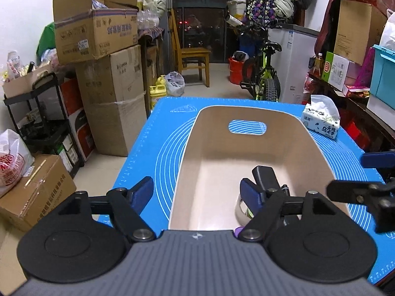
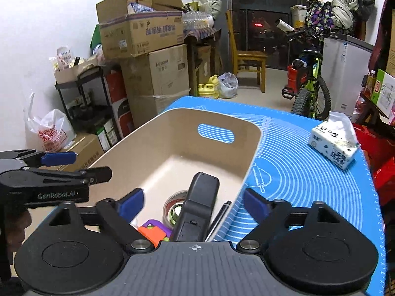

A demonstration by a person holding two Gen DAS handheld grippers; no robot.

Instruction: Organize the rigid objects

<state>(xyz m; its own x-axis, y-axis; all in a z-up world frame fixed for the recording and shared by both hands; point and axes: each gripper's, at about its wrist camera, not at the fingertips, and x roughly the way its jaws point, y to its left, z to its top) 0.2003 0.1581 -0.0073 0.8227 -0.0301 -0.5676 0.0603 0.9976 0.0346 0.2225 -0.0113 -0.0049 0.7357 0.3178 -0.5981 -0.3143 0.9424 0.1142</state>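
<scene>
A beige bin (image 1: 190, 148) (image 2: 251, 157) with a handle slot stands on the blue mat (image 1: 153, 133) (image 2: 308, 172). Inside it lie a black remote (image 2: 197, 209) (image 1: 265, 176), a roll of tape (image 2: 174, 206) (image 1: 240, 209), a black pen (image 2: 218, 219) and an orange and purple object (image 2: 153, 230). My left gripper (image 1: 197, 192) is open and empty over the bin's near left rim. My right gripper (image 2: 192, 204) is open and empty above the bin's near end, its fingers either side of the remote. Each gripper shows at the other view's edge.
A tissue pack (image 1: 321, 120) (image 2: 334, 148) lies on the mat's far right. Stacked cardboard boxes (image 1: 111, 79) and a black rack (image 1: 42, 123) stand left of the table. A bicycle (image 1: 264, 74), a wooden chair (image 1: 192, 56) and cluttered shelves (image 1: 345, 74) stand beyond.
</scene>
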